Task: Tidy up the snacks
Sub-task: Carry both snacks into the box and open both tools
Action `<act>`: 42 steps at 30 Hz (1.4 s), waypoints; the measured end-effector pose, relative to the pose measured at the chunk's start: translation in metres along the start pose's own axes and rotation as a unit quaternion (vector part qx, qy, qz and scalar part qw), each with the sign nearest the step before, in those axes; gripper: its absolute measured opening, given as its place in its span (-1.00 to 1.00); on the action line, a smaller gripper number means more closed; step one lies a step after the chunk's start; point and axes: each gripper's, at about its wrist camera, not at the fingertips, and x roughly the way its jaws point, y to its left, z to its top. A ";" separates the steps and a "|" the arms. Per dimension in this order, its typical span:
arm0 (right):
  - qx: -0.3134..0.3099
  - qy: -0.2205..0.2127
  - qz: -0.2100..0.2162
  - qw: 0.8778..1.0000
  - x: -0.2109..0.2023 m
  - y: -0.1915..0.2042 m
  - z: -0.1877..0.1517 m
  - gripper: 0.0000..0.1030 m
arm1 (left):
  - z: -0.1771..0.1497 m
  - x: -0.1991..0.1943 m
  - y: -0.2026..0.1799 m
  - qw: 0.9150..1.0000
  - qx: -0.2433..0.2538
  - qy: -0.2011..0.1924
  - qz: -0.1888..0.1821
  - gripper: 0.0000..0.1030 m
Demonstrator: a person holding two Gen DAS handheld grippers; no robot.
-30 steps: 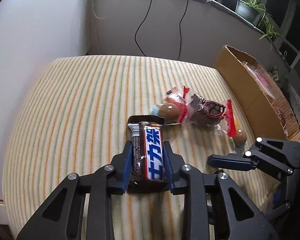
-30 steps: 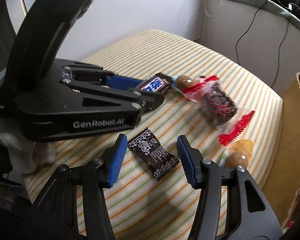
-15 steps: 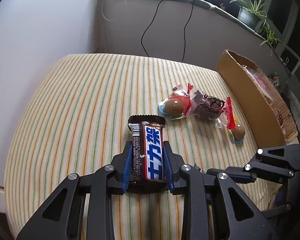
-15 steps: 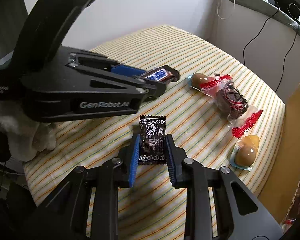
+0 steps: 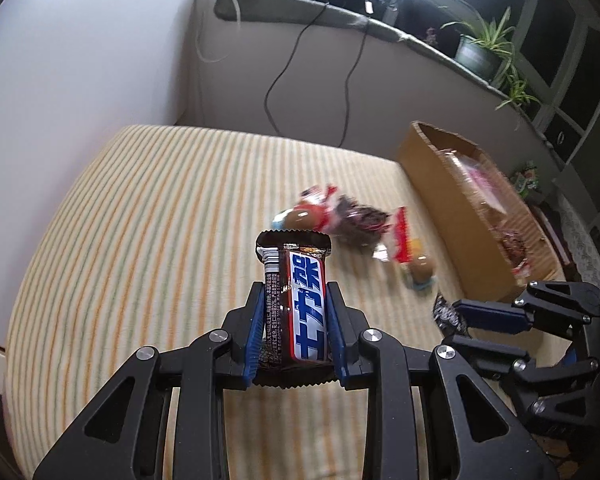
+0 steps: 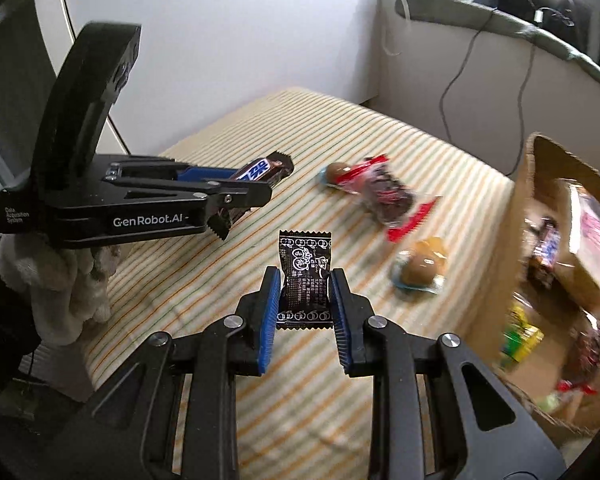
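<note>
My left gripper is shut on a brown and blue chocolate bar and holds it above the striped cushion. My right gripper is shut on a small black snack packet, also lifted off the cushion. The left gripper shows in the right wrist view with the bar. A red-ended clear packet of dark sweets and two brown round sweets lie on the cushion. A cardboard box stands to the right.
The box holds several snacks, among them a chocolate bar and a green packet. A white wall lies left, a grey ledge with cables and a potted plant behind.
My right gripper closed on the black packet and lifted it. Both grippers have risen and shifted toward the box, each with its snack.
</note>
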 end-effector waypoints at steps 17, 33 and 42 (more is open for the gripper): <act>0.078 -0.063 -0.080 0.992 -0.100 -0.082 -0.033 -0.50 | 0.029 0.016 -0.091 0.997 0.050 -0.011 -0.060 -0.48; 0.126 -0.073 -0.152 0.978 -0.127 -0.165 -0.049 -0.50 | 0.046 0.043 -0.167 0.990 0.099 0.005 -0.097 -0.47; 0.136 -0.067 -0.168 0.974 -0.123 -0.190 -0.046 -0.50 | 0.049 0.057 -0.187 0.989 0.112 0.012 -0.094 -0.47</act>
